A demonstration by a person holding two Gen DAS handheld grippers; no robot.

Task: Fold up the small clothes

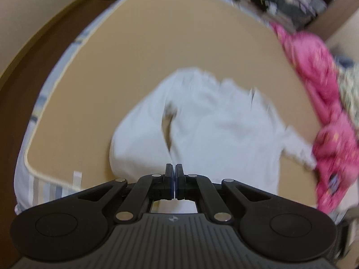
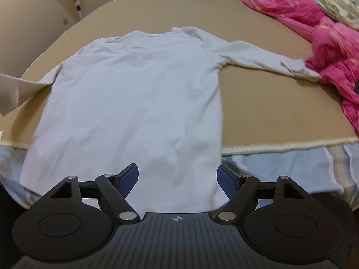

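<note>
Right gripper agape, empty, over shirt hem | left gripper clamped, hold unclear | step: sleeve fold | next: right sleeve, 2 o'clock

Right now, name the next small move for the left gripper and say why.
Probably carry the sleeve across the shirt and lay it flat: the left gripper has its jaws shut, apparently on that raised sleeve, while the shirt lies spread out.
</note>
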